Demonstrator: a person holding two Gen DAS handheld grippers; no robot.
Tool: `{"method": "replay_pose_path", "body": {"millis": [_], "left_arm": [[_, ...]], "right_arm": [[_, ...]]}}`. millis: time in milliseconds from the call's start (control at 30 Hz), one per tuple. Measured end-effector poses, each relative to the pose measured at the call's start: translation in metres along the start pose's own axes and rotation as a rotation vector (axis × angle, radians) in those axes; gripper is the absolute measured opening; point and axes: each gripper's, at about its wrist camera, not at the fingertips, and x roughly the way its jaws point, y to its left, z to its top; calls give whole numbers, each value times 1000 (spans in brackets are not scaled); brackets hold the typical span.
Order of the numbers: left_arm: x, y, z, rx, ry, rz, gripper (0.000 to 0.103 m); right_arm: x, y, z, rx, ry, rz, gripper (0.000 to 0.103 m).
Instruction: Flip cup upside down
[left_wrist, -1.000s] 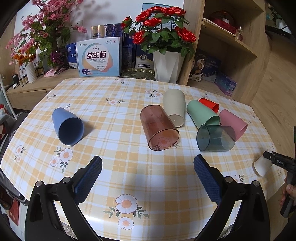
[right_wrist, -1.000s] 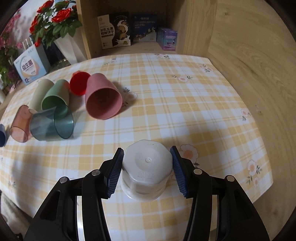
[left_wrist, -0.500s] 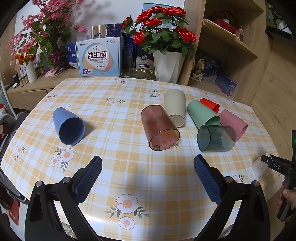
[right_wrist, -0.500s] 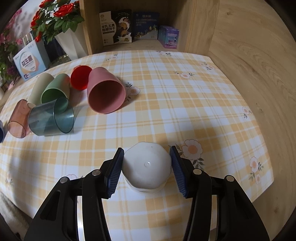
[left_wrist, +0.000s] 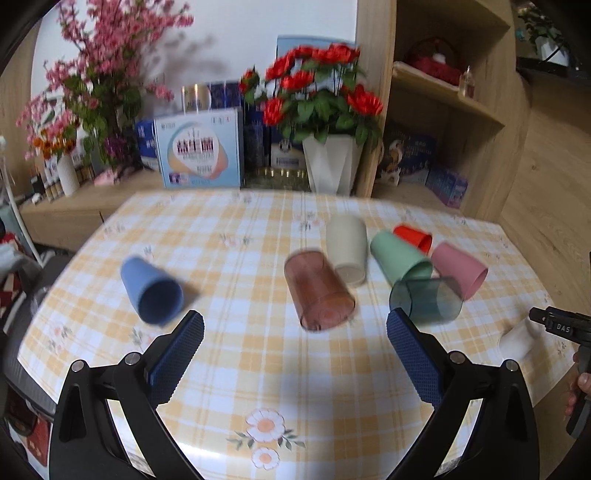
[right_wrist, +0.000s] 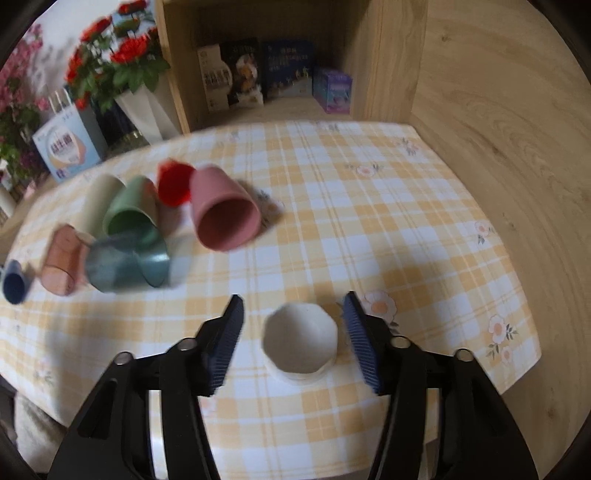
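A white cup (right_wrist: 300, 341) stands upside down on the checked tablecloth (right_wrist: 388, 221), near the front right edge. My right gripper (right_wrist: 293, 341) is open, its fingers on either side of the cup and apart from it. The cup also shows in the left wrist view (left_wrist: 519, 338), beside the right gripper's tip (left_wrist: 554, 325). My left gripper (left_wrist: 291, 354) is open and empty above the table's front. Several cups lie on their sides: blue (left_wrist: 153, 291), brown clear (left_wrist: 319, 291), beige (left_wrist: 347, 249), green (left_wrist: 400, 254), red (left_wrist: 413, 234), pink (left_wrist: 460, 269), teal clear (left_wrist: 424, 301).
A white vase of red flowers (left_wrist: 332, 166), boxes (left_wrist: 199, 147) and pink blossoms (left_wrist: 92, 92) stand behind the table. A wooden shelf unit (left_wrist: 443, 110) with boxes is at the back right. A wooden wall (right_wrist: 498, 129) runs along the table's right side.
My right gripper has opened and let go of the white cup, which now stands upside down on the table. My left gripper moved forward slightly.
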Motion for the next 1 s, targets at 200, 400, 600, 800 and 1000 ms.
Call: {"method": "replay_pose_path", "body": {"millis": [200, 400, 600, 800, 1000], "left_arm": [[-40, 2, 27, 15, -94, -21, 97], [-80, -1, 39, 29, -146, -22, 97], [-112, 4, 40, 13, -174, -20, 97], [-130, 8, 44, 9, -198, -11, 97], [-133, 8, 44, 12, -195, -14, 97]], "right_arm": [[-62, 17, 12, -22, -120, 108, 75], [-114, 43, 13, -73, -216, 181, 88], [-151, 58, 6, -76, -272, 248, 88], [-174, 67, 4, -90, -305, 265, 88], [-180, 68, 4, -90, -315, 265, 88]]}}
